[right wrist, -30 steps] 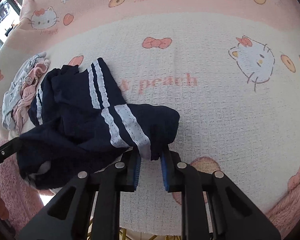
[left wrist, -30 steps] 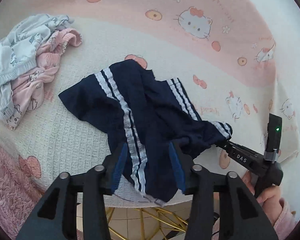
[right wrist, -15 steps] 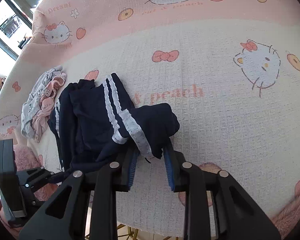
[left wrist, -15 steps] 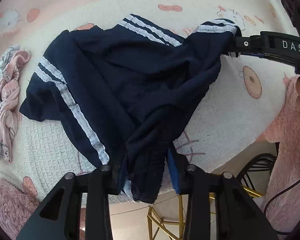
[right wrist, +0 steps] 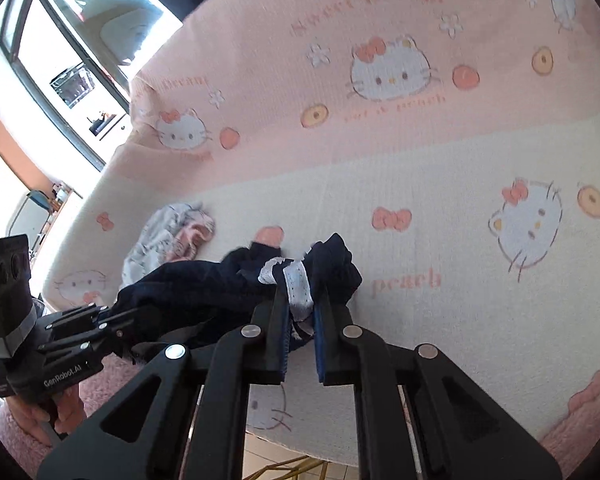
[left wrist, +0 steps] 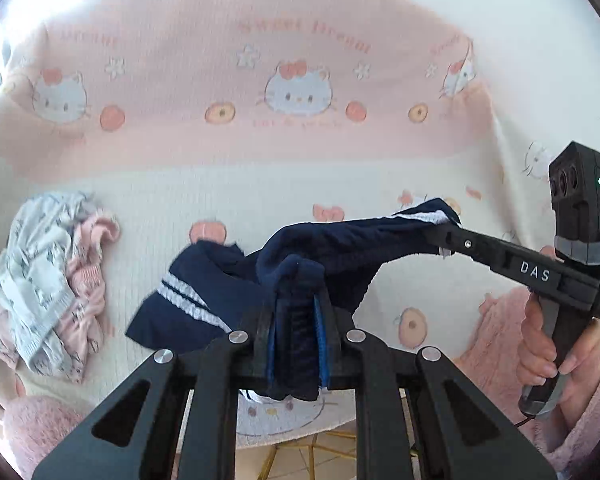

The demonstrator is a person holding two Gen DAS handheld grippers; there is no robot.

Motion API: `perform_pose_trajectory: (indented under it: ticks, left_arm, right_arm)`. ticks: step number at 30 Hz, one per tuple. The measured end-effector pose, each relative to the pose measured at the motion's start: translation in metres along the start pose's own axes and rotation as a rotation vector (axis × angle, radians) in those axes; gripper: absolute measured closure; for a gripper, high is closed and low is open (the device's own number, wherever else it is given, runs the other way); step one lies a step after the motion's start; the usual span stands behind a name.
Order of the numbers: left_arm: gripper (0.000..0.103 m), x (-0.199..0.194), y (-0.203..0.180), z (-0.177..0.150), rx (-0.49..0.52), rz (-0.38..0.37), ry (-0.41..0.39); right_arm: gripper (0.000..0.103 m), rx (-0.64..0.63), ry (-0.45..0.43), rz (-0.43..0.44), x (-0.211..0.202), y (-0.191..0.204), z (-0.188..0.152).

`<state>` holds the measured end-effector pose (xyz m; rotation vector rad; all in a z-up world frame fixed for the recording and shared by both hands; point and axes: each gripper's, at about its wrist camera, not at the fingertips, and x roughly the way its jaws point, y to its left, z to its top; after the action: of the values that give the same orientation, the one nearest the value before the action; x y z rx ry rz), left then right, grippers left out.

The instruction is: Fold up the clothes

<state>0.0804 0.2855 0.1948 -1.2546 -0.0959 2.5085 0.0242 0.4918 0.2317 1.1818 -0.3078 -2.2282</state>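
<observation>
Navy shorts [left wrist: 320, 252] hang stretched between left gripper [left wrist: 296, 344] and right gripper [right wrist: 300, 320], each clamped on bunched fabric, apparently to spread them for folding. One leg trails on the cartoon-cat blanket [left wrist: 300, 184]; crumpled garments [left wrist: 48, 280] lie aside, and a window [right wrist: 60, 60] shows behind.

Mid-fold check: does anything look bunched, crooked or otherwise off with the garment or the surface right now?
Yes. The navy shorts hang bunched and twisted between the left tool and right tool, not spread flat. A crumpled grey-and-pink clothes heap sits unfolded on the blanket.
</observation>
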Motion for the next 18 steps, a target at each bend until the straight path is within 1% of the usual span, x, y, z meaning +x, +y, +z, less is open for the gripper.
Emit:
perform_pose_trajectory:
  ticks: [4,6,8,9,11,13,14,15,17,18]
  left_arm:
    - [0.087,-0.056,-0.003,0.031,0.001,-0.179,-0.125]
    - [0.087,-0.081,-0.002,0.043,0.0,-0.25,-0.189]
    - [0.087,-0.101,-0.002,0.054,-0.013,-0.283,-0.23]
    - [0.087,-0.107,-0.002,0.058,-0.018,-0.302,-0.244]
    - [0.087,-0.104,0.002,0.062,-0.024,-0.281,-0.263]
    - [0.087,-0.083,0.01,0.057,-0.051,-0.24,-0.21]
    - [0.087,-0.068,0.014,0.053,-0.073,-0.225,-0.177]
    - [0.087,-0.054,0.019,0.049,-0.095,-0.211,-0.143]
    - [0.087,-0.017,0.029,0.03,-0.141,-0.165,-0.04]
    - [0.087,0.004,0.034,0.02,-0.161,-0.152,0.017]
  right_arm:
    - [0.094,-0.029,-0.118,0.039,-0.069,0.024,0.034]
    - [0.094,-0.058,-0.167,0.042,-0.106,0.038,0.053]
    - [0.094,-0.121,-0.184,0.014,-0.139,0.055,0.071]
    - [0.094,-0.155,-0.181,-0.019,-0.148,0.061,0.079]
    - [0.092,-0.22,-0.169,-0.091,-0.16,0.071,0.092]
    - [0.09,-0.263,-0.104,-0.19,-0.137,0.068,0.093]
    - [0.086,-0.252,-0.032,-0.208,-0.113,0.057,0.086]
    - [0.085,-0.241,0.04,-0.226,-0.088,0.047,0.078]
    - [0.085,-0.204,0.185,-0.252,-0.038,0.024,0.061]
    - [0.085,-0.148,0.254,-0.24,-0.011,0.008,0.047]
